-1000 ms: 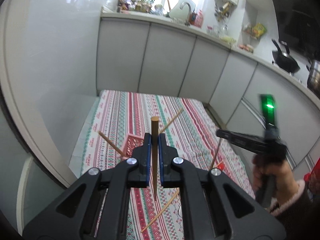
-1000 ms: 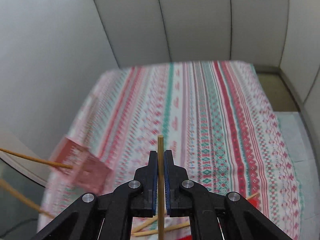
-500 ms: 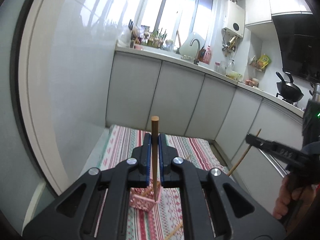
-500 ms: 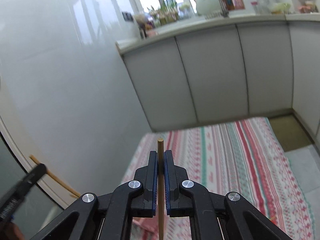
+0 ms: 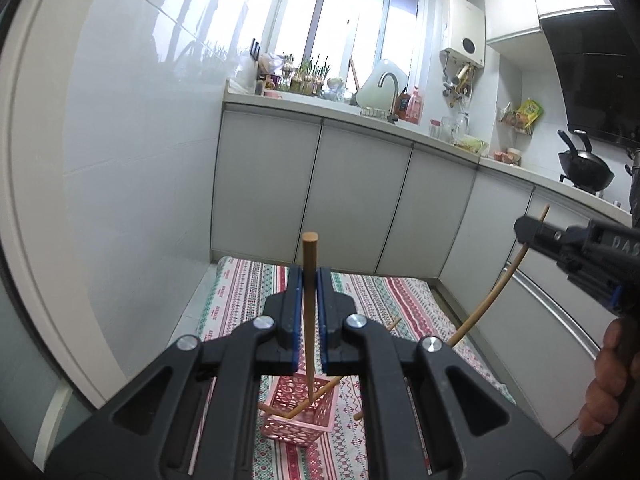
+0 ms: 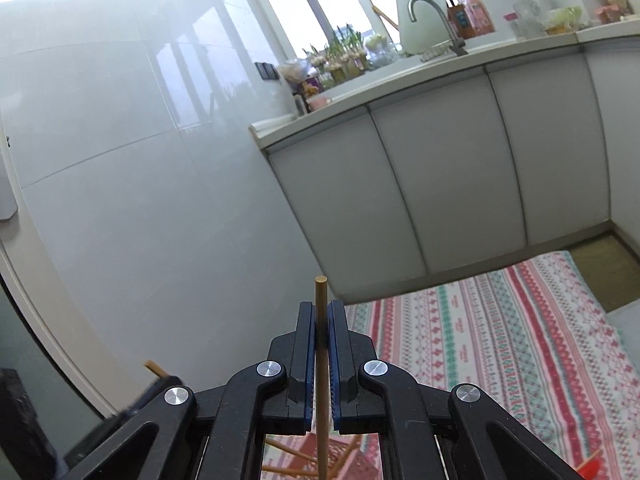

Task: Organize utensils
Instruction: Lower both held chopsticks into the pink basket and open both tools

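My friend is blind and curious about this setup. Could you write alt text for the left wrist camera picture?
The left gripper, seen from behind, pinches an upright wooden chopstick whose tip points down into a pink basket on a striped cloth. At right, the right gripper holds a second chopstick. Grey kitchen cabinets and a window fill the background.

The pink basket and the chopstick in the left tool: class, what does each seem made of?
Pink basket: probably moulded plastic, given its uniform colour and regular lattice holes. Chopstick clamped in the left tool: likely bamboo or wood, matte tan with a plain cut end.
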A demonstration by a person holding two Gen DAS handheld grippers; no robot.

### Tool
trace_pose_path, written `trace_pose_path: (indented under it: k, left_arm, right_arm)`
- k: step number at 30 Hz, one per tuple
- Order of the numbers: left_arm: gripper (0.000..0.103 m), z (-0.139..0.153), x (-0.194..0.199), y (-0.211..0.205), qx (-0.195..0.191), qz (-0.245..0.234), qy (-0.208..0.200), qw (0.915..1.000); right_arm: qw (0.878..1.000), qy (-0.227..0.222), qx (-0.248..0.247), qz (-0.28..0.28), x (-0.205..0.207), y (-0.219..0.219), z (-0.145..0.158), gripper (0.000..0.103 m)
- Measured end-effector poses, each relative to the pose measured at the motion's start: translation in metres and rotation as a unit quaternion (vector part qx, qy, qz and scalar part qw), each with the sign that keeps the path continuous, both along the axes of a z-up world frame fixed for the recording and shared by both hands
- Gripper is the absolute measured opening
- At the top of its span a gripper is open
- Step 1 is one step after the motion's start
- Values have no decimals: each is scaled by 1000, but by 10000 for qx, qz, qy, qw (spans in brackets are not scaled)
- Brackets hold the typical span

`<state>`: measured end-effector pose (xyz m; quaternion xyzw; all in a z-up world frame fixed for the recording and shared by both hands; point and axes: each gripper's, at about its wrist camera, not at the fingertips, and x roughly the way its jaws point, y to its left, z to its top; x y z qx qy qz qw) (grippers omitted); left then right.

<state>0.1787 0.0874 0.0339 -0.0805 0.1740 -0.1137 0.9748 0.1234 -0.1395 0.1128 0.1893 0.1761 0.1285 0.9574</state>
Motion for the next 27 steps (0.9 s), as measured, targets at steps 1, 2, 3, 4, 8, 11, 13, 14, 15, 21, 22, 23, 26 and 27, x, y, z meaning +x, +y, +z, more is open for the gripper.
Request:
trace_pose_path:
  k: [1, 2, 3, 4, 8, 11, 13, 14, 15, 21, 22, 23, 26, 27]
  left_arm:
    - [8, -2, 2, 0, 17, 2, 41, 10000]
    - [8, -4, 4, -1, 47, 12, 88, 9999]
    - [8, -5, 6, -2, 77, 20, 138, 9999]
    - [8, -7, 7, -3, 114, 20, 190, 9998]
    - [8, -15, 13, -8, 242, -21, 415, 9988]
    - [8, -22, 16, -13, 411, -64, 555, 9976]
    - [8, -26, 17, -17, 501, -97, 654, 9966]
    - [8, -28, 17, -17, 531, -102, 698, 9961]
    - [8, -29, 19, -18, 545, -108, 739, 9957]
    - [8, -36, 25, -15, 491, -99, 997, 9938]
    - [8, -37, 26, -14, 488, -92, 1032, 9934]
    - [8, -38, 26, -14, 497, -76, 1067, 9930]
    - [11, -37, 26, -14, 500, -69, 1101, 9926]
    - [12, -36, 24, -13, 507, -68, 1100, 9926]
  right_arm:
    - [10000, -7, 7, 0, 2, 1, -1, 5]
    - [10000, -12, 9, 1, 4, 3, -3, 5]
    - [10000, -7, 8, 8, 5, 5, -5, 4]
    - [10000, -5, 3, 21, 8, 7, -9, 4]
    - [9997, 75, -221, 94, 20, 22, -25, 5]
    - [9988, -21, -481, 84, 24, 32, -34, 4]
    - [9984, -75, -548, 127, 24, 33, -36, 5]
    - [9986, -68, -512, 140, 25, 32, -36, 5]
    - [9987, -73, -480, 133, 25, 31, -37, 5]
    - [9994, -126, -310, 67, 28, 23, -36, 5]
    - [9995, -142, -285, 66, 28, 23, -35, 5]
    - [9995, -155, -273, 68, 28, 23, -35, 5]
    - [9994, -178, -251, 134, 29, 25, -34, 5]
    - [9994, -170, -267, 152, 30, 26, -35, 5]
